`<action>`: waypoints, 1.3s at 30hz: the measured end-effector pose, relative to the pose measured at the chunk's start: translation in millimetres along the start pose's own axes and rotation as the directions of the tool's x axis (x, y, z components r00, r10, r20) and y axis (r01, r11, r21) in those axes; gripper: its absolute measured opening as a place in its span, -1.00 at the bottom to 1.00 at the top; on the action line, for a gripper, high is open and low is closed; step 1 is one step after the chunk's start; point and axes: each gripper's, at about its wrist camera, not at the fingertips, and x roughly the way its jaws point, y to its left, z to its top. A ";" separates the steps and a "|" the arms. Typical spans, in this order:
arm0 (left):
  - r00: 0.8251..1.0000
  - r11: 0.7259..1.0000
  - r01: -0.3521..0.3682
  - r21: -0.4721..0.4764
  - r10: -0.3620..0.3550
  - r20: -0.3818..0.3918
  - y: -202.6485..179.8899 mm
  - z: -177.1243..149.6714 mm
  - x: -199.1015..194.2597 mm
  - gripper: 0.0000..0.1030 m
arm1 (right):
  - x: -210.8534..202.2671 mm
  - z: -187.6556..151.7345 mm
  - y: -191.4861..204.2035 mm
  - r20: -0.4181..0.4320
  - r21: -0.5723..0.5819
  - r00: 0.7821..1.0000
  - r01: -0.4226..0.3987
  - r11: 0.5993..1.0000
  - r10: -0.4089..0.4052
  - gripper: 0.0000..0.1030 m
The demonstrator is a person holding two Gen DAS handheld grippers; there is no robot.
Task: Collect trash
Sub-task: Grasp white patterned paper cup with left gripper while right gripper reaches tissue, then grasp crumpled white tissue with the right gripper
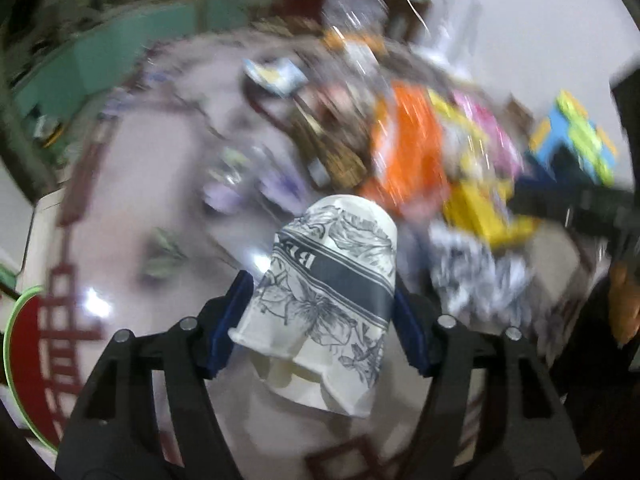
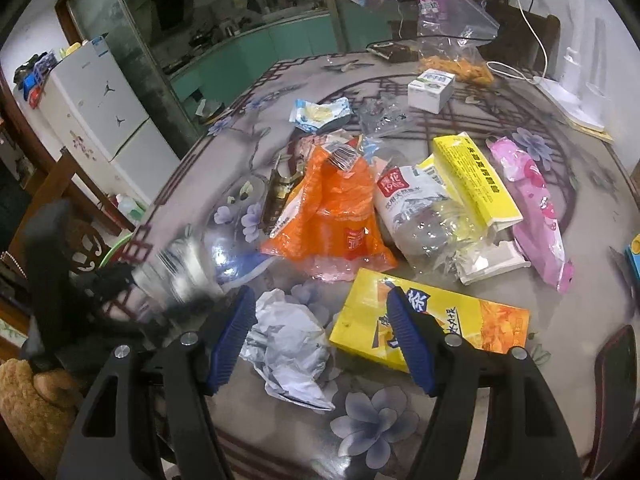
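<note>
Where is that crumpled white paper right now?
In the right wrist view, the crumpled white paper lies on the floral table just ahead of the right gripper's open jaws, immediately left of the yellow tea carton.

Paper cup (image 1: 328, 276) matt; orange bag (image 2: 336, 216) glossy plastic (crinkled); crumpled paper (image 2: 288, 344); tabletop (image 2: 280, 432) glossy.

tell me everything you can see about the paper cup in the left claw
The paper cup looks like thin white paper printed with grey line-drawn flowers and a dark grey band carrying partly readable letters. It is tipped so its closed base points away from the camera and its rim faces the camera. The rim end is crushed and folded in, no longer round. It sits between the blue pads of the left claw, which press its two sides, above the blurred table.
</note>
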 end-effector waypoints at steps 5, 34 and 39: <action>0.986 0.994 -0.070 -0.081 0.081 0.143 17.5 10.2 -32.2 0.27 | 6.2 -4.8 19.3 -0.012 -0.087 1.000 0.005 0.996 -0.006 0.29; 0.947 0.912 -0.181 -0.367 0.262 0.184 86.0 11.1 -70.0 0.29 | 42.2 -23.2 49.0 -0.074 -0.207 0.994 0.060 0.976 -0.077 -0.12; 0.940 0.900 -0.169 -0.402 0.270 0.208 97.2 11.8 -82.5 0.29 | 37.8 -20.1 59.4 -0.060 -0.221 0.996 0.046 0.974 -0.061 -0.13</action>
